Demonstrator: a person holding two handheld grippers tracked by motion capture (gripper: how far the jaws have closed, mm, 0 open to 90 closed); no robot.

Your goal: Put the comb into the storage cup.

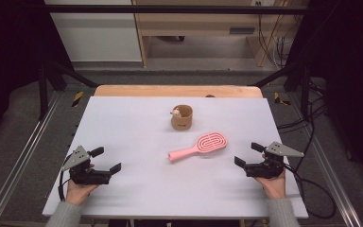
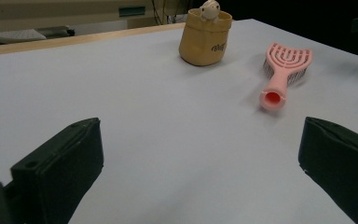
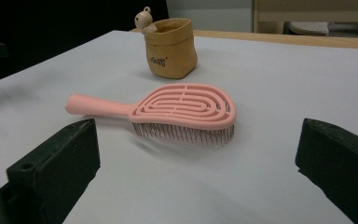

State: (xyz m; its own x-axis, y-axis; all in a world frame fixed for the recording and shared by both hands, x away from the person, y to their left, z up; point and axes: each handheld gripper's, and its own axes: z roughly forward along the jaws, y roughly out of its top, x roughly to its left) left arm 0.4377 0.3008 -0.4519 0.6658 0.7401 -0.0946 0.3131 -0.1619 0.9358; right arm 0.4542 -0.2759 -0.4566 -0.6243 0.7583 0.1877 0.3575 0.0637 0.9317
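Observation:
A pink hairbrush [image 1: 199, 145] lies bristles down near the middle of the white table [image 1: 132, 123], its handle pointing toward the left. Behind it stands a small tan pouch [image 1: 182, 117] with a little bear figure [image 1: 175, 112] on its rim. My left gripper [image 1: 105, 161] rests at the front left, open and empty. My right gripper [image 1: 246, 154] sits at the front right, open and empty, close to the brush head. In the left gripper view the hairbrush [image 2: 283, 73] and pouch [image 2: 205, 38] lie ahead. In the right gripper view the hairbrush [image 3: 177, 111] lies just beyond the jaws, the pouch [image 3: 170, 48] behind it.
A wooden board edge [image 1: 177, 91] borders the table's far side. Metal rails [image 1: 23, 142] run along both sides, and cables [image 1: 312, 179] trail on the floor at the right. Wooden furniture [image 1: 198, 28] stands beyond the table.

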